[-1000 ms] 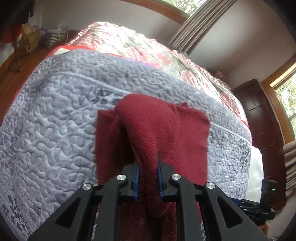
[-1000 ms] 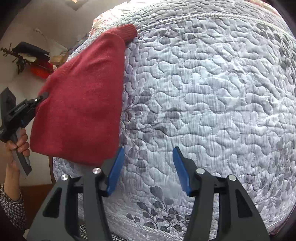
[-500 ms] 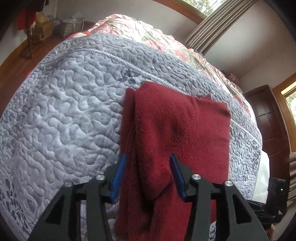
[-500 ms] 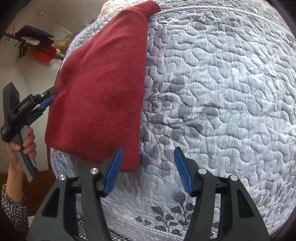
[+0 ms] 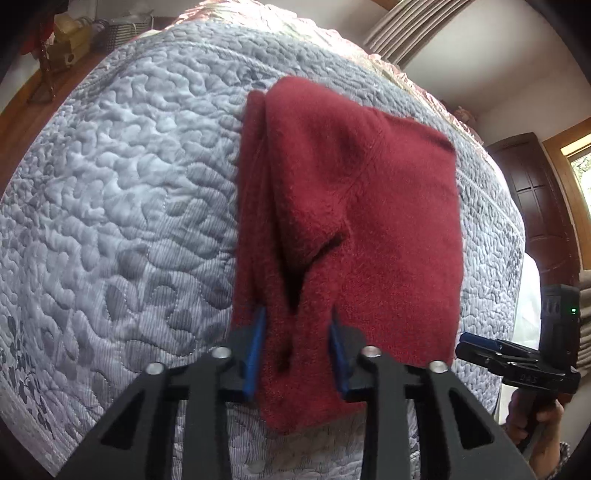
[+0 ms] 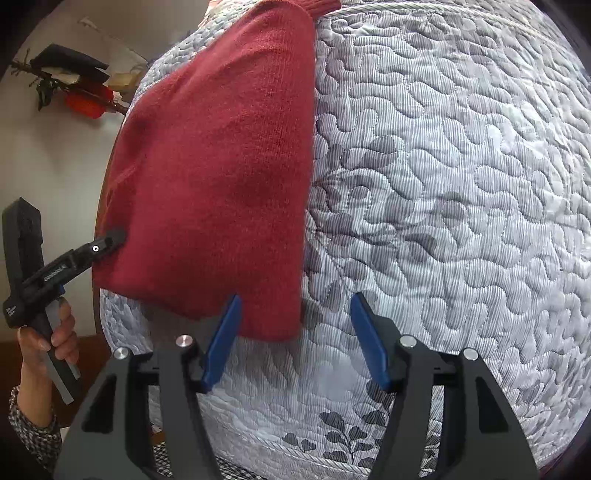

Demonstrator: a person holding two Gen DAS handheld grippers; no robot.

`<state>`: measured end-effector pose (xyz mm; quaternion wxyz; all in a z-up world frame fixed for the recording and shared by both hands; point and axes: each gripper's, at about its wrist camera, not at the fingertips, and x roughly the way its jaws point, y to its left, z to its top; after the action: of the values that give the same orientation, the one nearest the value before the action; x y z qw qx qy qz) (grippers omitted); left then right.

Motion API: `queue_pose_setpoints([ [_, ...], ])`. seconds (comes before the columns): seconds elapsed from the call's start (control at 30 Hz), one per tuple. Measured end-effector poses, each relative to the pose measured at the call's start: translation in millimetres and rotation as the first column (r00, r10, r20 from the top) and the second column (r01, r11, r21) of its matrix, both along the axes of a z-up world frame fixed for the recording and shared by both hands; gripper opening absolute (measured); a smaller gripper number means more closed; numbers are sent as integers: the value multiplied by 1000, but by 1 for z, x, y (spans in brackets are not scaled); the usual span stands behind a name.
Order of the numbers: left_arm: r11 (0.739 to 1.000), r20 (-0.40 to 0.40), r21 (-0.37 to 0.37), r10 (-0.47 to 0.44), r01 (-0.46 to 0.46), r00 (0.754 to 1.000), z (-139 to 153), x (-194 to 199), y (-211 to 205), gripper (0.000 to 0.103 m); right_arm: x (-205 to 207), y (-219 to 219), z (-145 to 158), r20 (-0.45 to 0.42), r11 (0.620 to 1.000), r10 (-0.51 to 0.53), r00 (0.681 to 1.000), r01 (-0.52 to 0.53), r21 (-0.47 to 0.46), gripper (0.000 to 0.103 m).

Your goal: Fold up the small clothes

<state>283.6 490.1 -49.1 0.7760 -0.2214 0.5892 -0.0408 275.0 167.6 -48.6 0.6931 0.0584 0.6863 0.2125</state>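
Note:
A dark red knitted garment point(image 5: 369, 206) lies folded on the grey quilted bedspread point(image 5: 129, 184), near the bed's front edge. My left gripper point(image 5: 295, 354) is open, and a raised fold of the garment's near end sits loosely between its blue pads. From the right wrist view the same garment point(image 6: 221, 166) lies flat, with the left gripper point(image 6: 112, 238) at its left edge. My right gripper point(image 6: 295, 306) is open just before the garment's near right corner, which reaches between its fingers; it also shows at the lower right point(image 5: 469, 343) of the left wrist view.
A person's hand point(image 6: 48, 339) holds the left gripper's handle beside the bed. Floral bedding point(image 5: 295, 22) lies beyond the quilt, with curtains point(image 5: 402, 29) and a dark wooden door point(image 5: 535, 206) behind. Baskets and boxes point(image 5: 70, 40) stand at the far left. Bare quilt point(image 6: 461, 184) spreads to the right.
My left gripper was shut on the hanging garment, then opened. The garment now lies flat on the quilt. Both grippers have come lower and closer to it.

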Motion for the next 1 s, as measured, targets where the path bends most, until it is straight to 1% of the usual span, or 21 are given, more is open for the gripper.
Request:
queue_pose_setpoints([
  [0.03, 1000, 2, 2, -3, 3, 1000, -2, 0, -1, 13, 1, -1, -1, -3, 1000, -5, 1000, 5, 1, 61],
  [0.07, 1000, 9, -1, 0, 0, 1000, -1, -1, 0, 11, 0, -1, -1, -5, 1000, -10, 1000, 10, 0, 61],
  [0.17, 999, 56, -32, 37, -36, 998, 13, -8, 10, 10, -4, 0, 0, -2, 1000, -20, 1000, 20, 4, 61],
  [0.27, 999, 117, 1, 40, -40, 992, 28, -18, 23, 10, -6, -1, 2, 4, 999, -30, 1000, 30, 25, 61],
  [0.3, 999, 123, 11, 39, -40, 992, 30, -19, 26, 10, -7, -1, 0, -2, 999, -34, 999, 34, 35, 62],
  [0.33, 999, 118, 14, 41, -43, 992, 28, -20, 29, 10, -11, -3, -1, -9, 998, -40, 999, 40, 46, 63],
  [0.4, 999, 87, 8, 46, -47, 995, 14, -21, 33, 10, -11, -1, -7, -30, 995, -55, 998, 57, 76, 63],
  [0.47, 999, 75, 7, 46, -47, 996, 2, -20, 31, 10, -8, 2, -17, -47, 994, -64, 997, 68, 92, 63],
  [0.57, 997, 67, -2, 76, -76, 995, -6, -18, 30, 11, -3, 2, -32, -102, 988, -85, 991, 97, 123, 63],
  [0.63, 996, 79, -21, 87, -85, 993, -2, -18, 28, 12, -2, 0, -35, -127, 981, -97, 987, 116, 156, 51],
  [0.67, 997, 87, -17, 78, -77, 993, -1, -18, 27, 13, -2, -2, -35, -132, 977, -93, 987, 116, 181, 38],
  [0.7, 998, 88, -7, 67, -67, 994, -1, -17, 23, 14, -2, -3, -34, -133, 975, -90, 987, 115, 191, 31],
  [0.8, 999, 77, 25, 39, -41, 996, -9, -18, 19, 22, -5, -5, -37, -123, 984, -84, 989, 101, 147, 29],
  [0.83, 999, 73, 33, 37, -39, 997, -13, -17, 19, 27, -7, -3, -38, -117, 988, -76, 990, 90, 127, 29],
  [0.93, 998, 57, 9, 58, -59, 997, -14, -17, 25, 35, -9, 3, -32, -84, 996, -34, 996, 41, 84, 30],
  [0.97, 998, 47, 2, 65, -65, 997, -10, -16, 28, 47, -8, 5, -27, -72, 998, -16, 997, 21, 67, 36],
  [1.0, 997, 40, 3, 73, -73, 997, -5, -14, 33, 52, -6, 5, -19, -57, 999, 0, 998, 3, 48, 45],
])
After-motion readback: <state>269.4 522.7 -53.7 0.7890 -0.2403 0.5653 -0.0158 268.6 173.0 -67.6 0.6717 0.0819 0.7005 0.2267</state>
